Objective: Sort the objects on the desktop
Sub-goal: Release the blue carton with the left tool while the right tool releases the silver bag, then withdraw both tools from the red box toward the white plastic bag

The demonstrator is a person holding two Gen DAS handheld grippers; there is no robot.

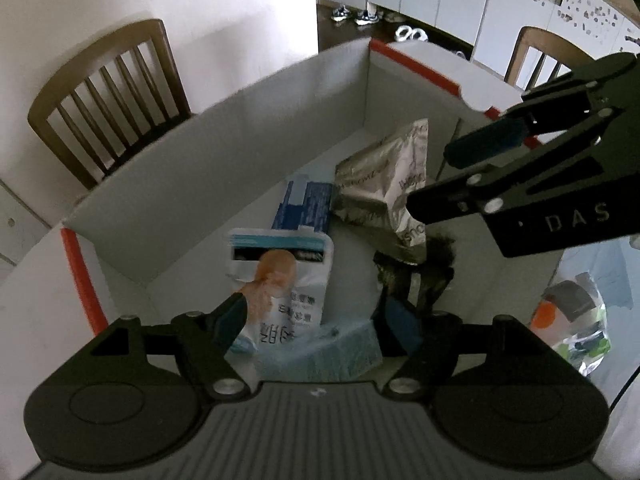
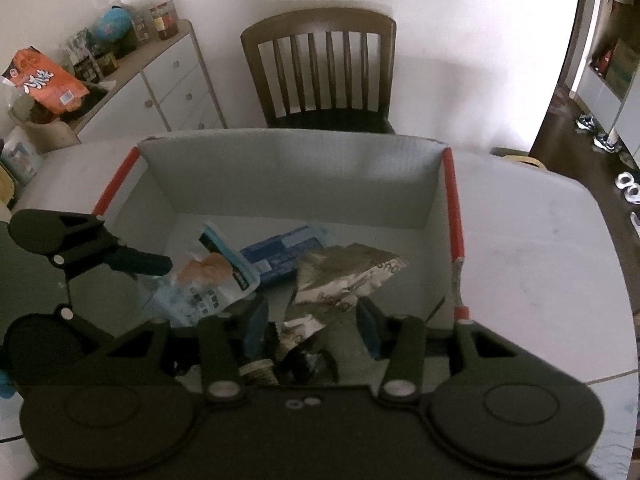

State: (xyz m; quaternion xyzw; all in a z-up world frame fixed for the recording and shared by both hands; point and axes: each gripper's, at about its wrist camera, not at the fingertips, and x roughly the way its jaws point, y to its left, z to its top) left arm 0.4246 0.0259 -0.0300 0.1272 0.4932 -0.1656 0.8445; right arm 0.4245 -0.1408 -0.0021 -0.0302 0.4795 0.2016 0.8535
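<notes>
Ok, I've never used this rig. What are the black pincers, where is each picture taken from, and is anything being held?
The pincers are two-finger grippers, one held in each of a person's hands, each with a camera looking along its fingers. In the left wrist view the left gripper fills the bottom edge and the right gripper reaches in from the right. The right wrist view shows the same scene from the other hand.

Both hang over an open white cardboard box with red-orange edges, which stands on a white table. In the box lie a white pouch with an orange picture, a flat dark blue packet, a crinkled silver foil bag and a dark fuzzy item too dim to identify.

Both grippers are open and hold nothing.
</notes>
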